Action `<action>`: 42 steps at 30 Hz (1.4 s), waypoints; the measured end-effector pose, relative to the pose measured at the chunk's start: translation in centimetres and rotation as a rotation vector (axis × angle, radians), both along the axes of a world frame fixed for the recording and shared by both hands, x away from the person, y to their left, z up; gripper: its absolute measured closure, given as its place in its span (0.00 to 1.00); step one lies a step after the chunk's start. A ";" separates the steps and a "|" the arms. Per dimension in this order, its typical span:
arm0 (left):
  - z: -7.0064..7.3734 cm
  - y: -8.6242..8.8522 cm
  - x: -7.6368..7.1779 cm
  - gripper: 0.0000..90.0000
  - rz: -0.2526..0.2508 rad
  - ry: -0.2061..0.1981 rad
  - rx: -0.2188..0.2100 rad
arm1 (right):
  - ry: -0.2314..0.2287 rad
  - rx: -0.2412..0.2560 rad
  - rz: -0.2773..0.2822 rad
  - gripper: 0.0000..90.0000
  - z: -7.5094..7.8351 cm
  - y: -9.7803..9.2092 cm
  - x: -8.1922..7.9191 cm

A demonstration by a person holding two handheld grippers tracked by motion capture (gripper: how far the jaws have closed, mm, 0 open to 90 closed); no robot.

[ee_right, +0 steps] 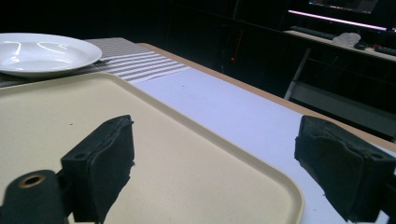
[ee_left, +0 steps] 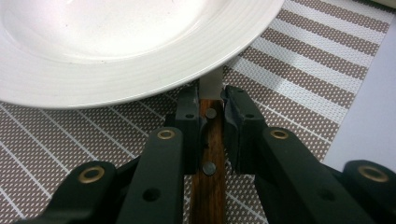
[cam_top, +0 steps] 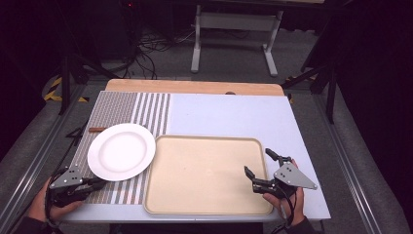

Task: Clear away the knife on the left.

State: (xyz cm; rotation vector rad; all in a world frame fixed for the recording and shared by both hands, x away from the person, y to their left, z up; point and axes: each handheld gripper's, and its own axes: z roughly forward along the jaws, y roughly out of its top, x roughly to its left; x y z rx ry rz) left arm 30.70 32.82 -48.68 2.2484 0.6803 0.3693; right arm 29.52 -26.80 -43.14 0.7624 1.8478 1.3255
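A white plate [cam_top: 122, 151] rests on a striped placemat [cam_top: 146, 109] at the left of the table. In the left gripper view, a knife with a brown wooden handle [ee_left: 210, 140] lies on the placemat [ee_left: 303, 60], its blade running under the plate's rim [ee_left: 140, 88]. My left gripper [ee_left: 210, 95] [cam_top: 95, 184] is shut on that handle, just short of the plate. My right gripper [cam_top: 257, 161] [ee_right: 217, 154] stands open over the right edge of a beige tray [cam_top: 207, 139], with nothing between its jaws.
The tray [ee_right: 187, 135] is bare and lies right of the plate [ee_right: 42, 51] on the light blue table top [cam_top: 229, 114]. A small brown piece [cam_top: 97, 129] pokes out at the plate's far left side. Beyond the table stand a white frame and cables on the floor.
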 end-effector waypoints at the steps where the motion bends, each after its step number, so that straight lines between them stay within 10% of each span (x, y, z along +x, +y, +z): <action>1: 0.0 -0.1 -0.2 0.86 0.000 -0.011 0.001 | 0.001 -0.001 0.004 0.14 0.0 0.0 0.0; 21: 0.3 -1.7 -3.6 0.86 -0.046 -0.105 0.013 | 0.004 -0.018 0.011 0.14 0.0 0.3 -0.1; 42: 3.2 -7.1 -4.6 0.86 -0.147 -0.223 -0.097 | 0.014 -0.042 0.034 0.14 0.0 0.9 -0.2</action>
